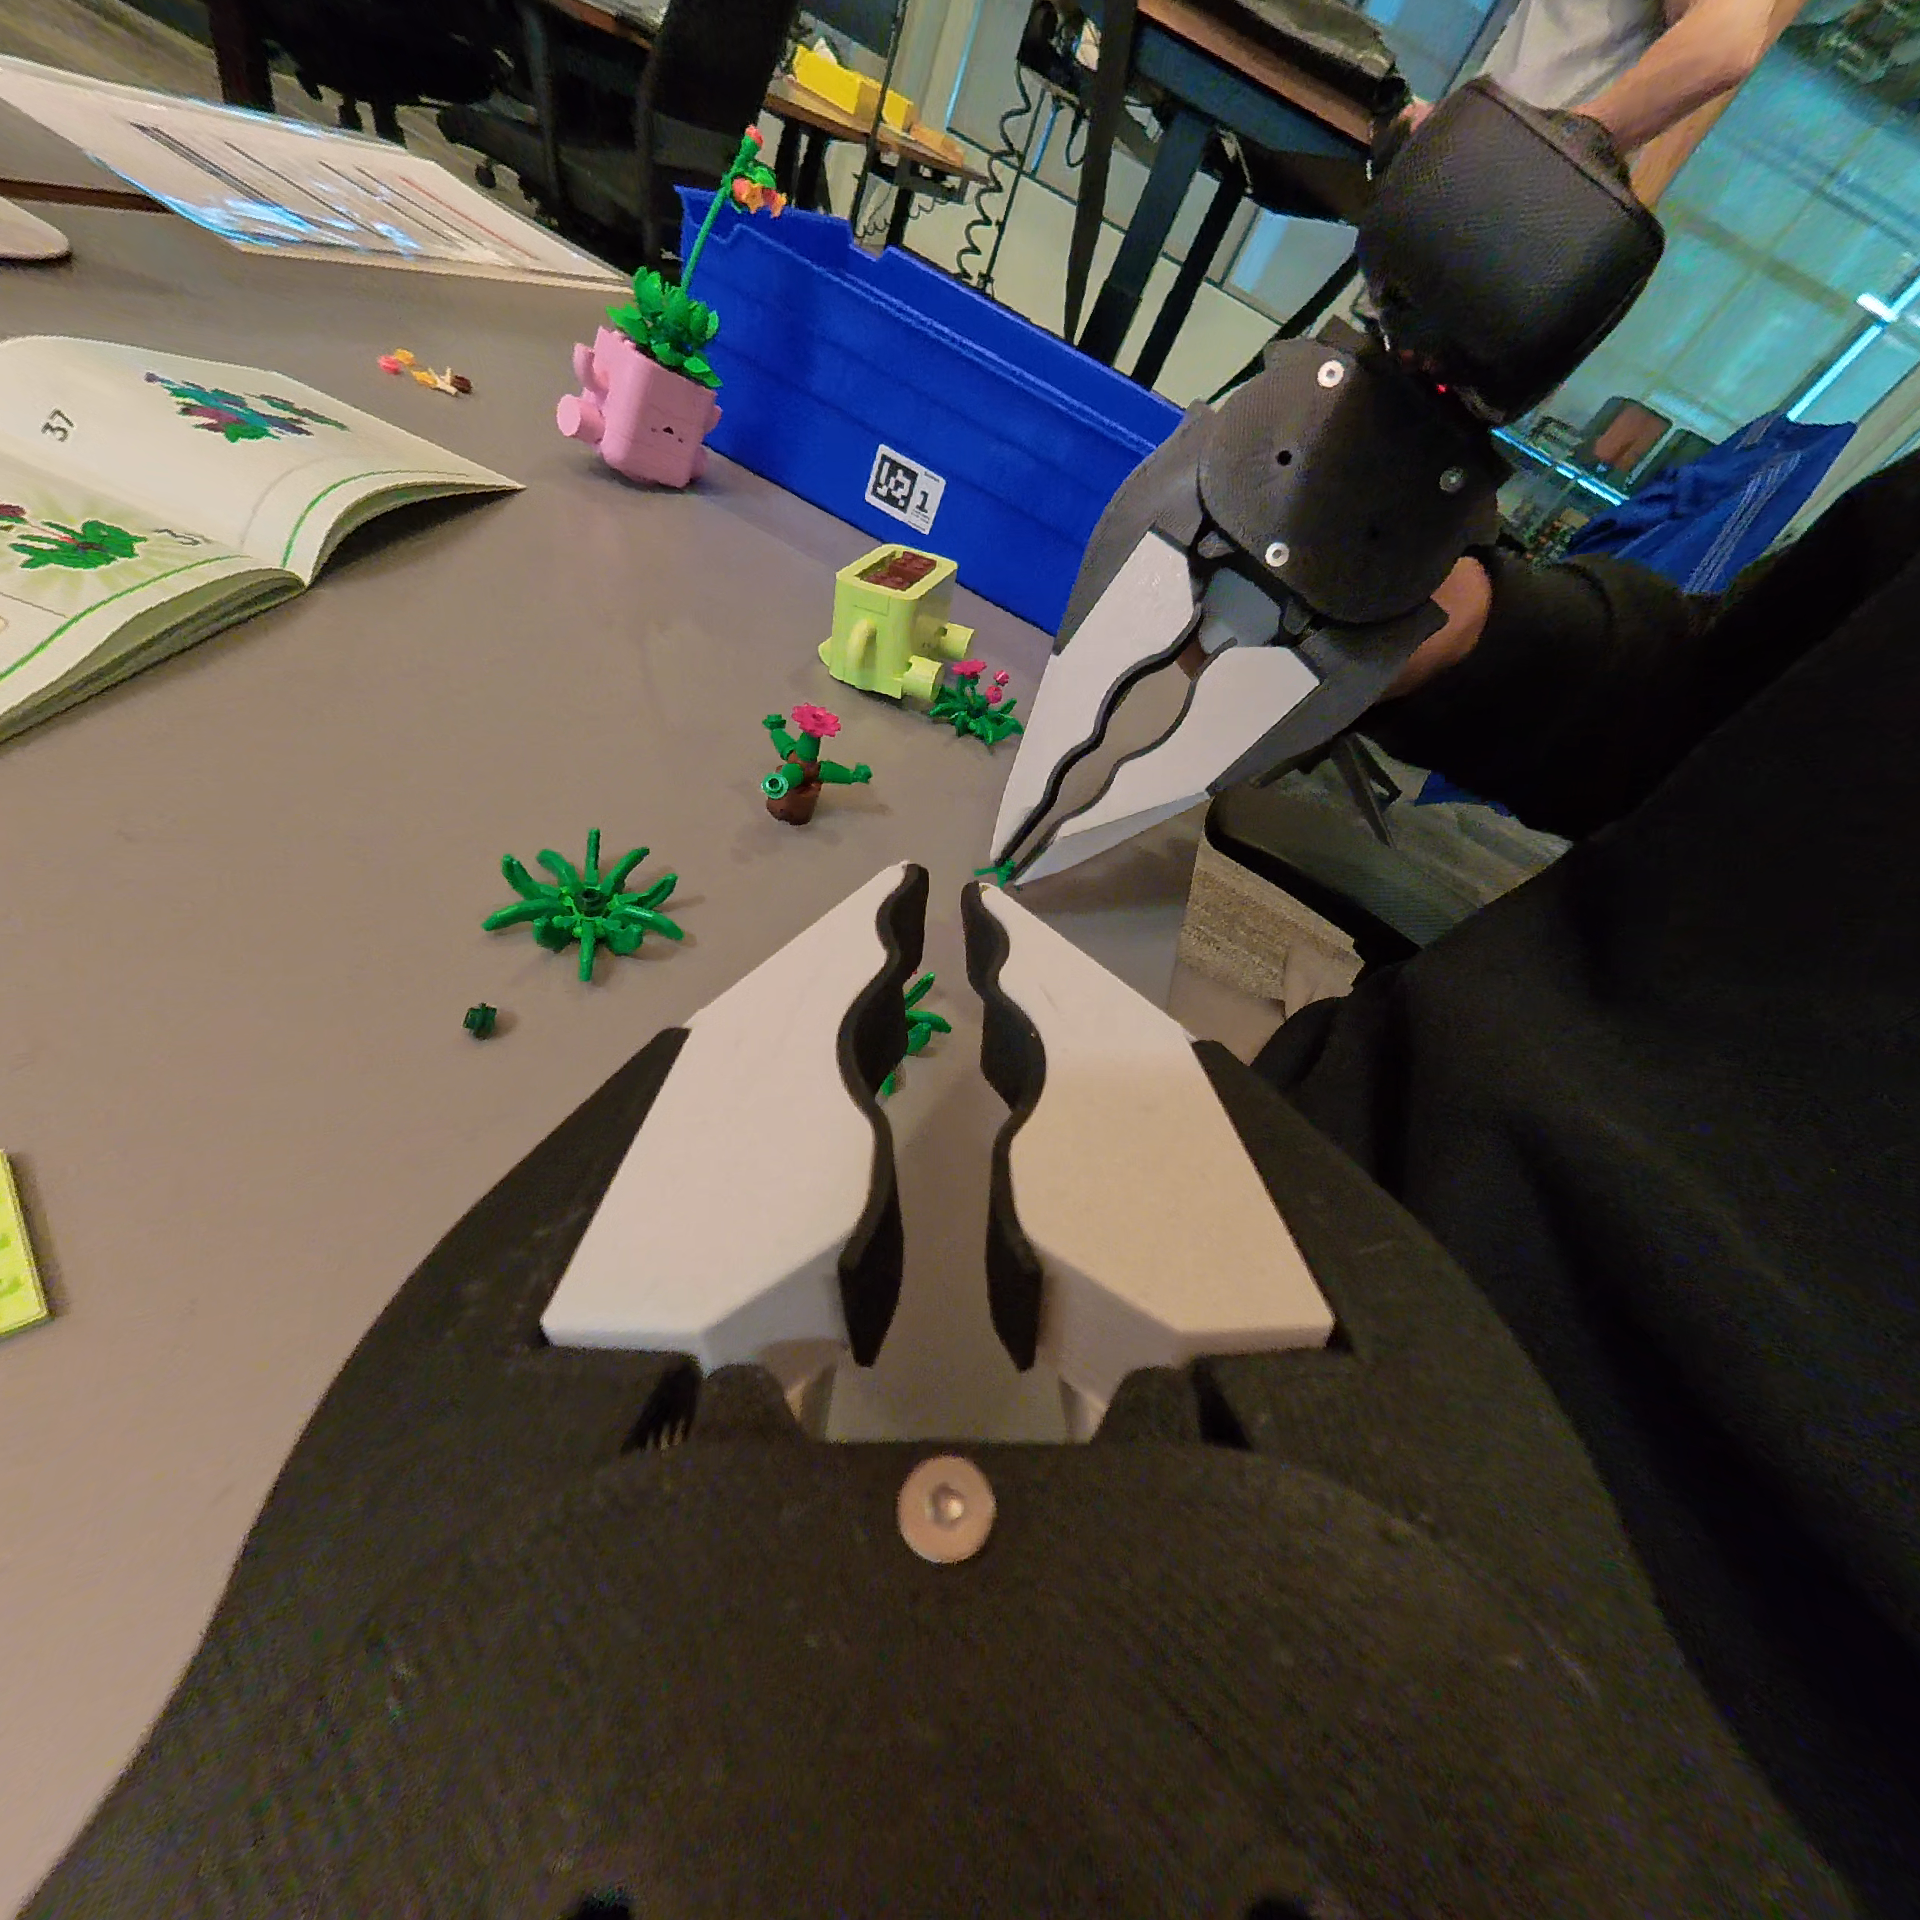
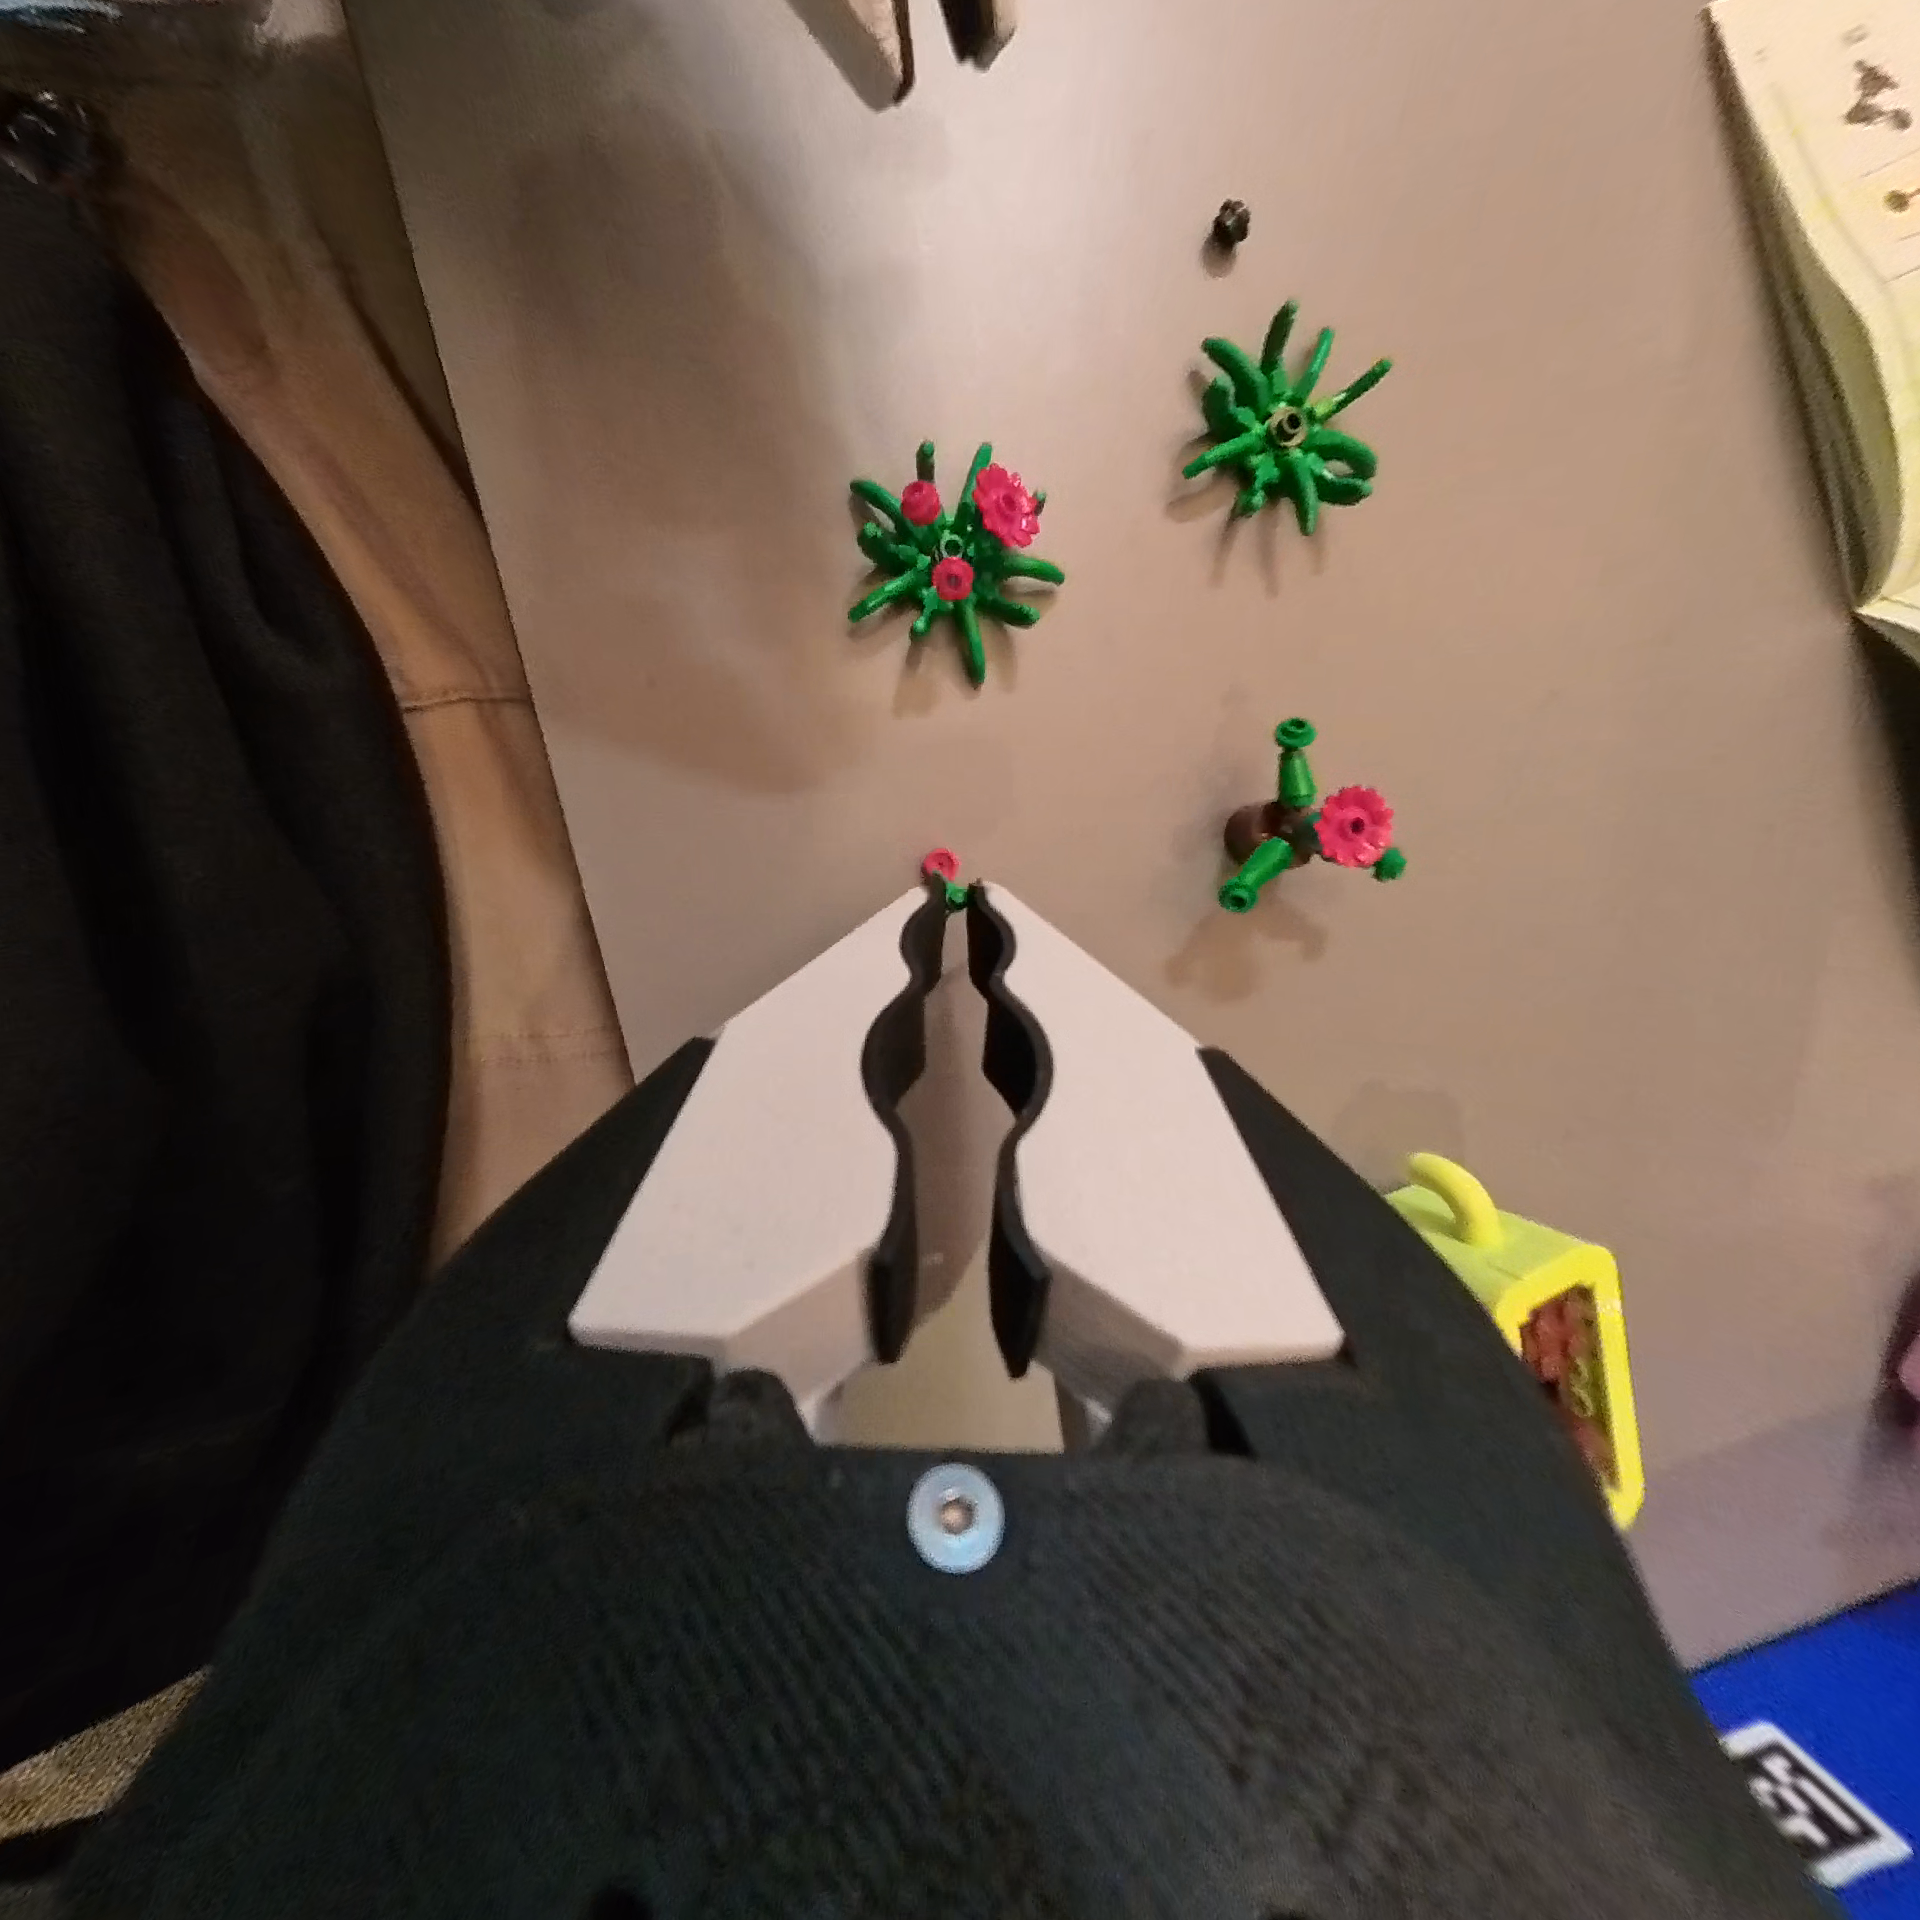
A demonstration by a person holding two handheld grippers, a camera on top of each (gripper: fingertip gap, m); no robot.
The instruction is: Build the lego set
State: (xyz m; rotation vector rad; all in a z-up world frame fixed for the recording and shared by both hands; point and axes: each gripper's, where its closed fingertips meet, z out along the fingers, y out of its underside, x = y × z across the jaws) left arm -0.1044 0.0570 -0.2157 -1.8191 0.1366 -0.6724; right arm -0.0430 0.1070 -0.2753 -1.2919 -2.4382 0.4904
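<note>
Two sets of tongs work over the grey worktop (image 1: pixel 312 1039): the right tongs (image 2: pixel 958 900) pinch a small green stem with a red bud (image 2: pixel 943 871) at their tips, while the left tongs (image 1: pixel 943 896) sit slightly parted, holding nothing. Flower-fitting looks underway. Next, the stem likely needs steady, careful pressing into the flowered leaf cluster (image 2: pixel 951 561) just ahead.

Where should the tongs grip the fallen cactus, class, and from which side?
Grip the brown pot at the cactus's base, coming from above. It is the one compact, round part, and it rests on the table; the branching arms and pink flower would likely slip or snap off.
</note>
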